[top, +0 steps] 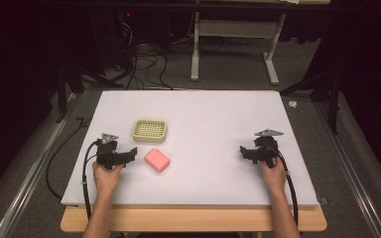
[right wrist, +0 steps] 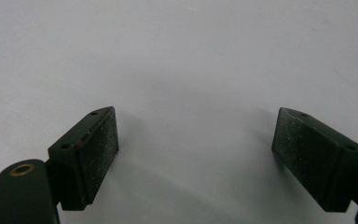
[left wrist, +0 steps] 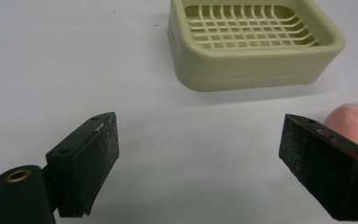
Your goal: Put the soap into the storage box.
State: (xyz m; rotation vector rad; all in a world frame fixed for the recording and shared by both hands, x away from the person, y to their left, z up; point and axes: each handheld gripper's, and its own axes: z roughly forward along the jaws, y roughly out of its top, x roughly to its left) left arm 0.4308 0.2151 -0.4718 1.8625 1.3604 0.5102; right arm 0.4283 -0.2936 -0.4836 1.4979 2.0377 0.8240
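So the person has a gripper in each hand, both parked low over the white table (top: pixel 203 183); the left gripper (top: pixel 131 152) sits on the left side, pointing across toward the pink soap bar (top: pixel 157 159), which lies just beside its tips but isn't touched. In the left gripper view the jaws stand spread apart with only bare table between them; the soap (left wrist: pixel 352 122) peeks out behind the right-hand jaw, outside the gap, so nothing's pinched. The pale yellow-green soap dish (top: pixel 150 130) with the slotted grid floor sits a bit farther back, near the soap but apart from it, and it's empty; the left gripper view shows it (left wrist: pixel 251 70) straight ahead and slightly right. The right gripper (top: pixel 243 151) is well apart, over on the right half of the table; its jaws are spread wide too, with just plain white surface in front.
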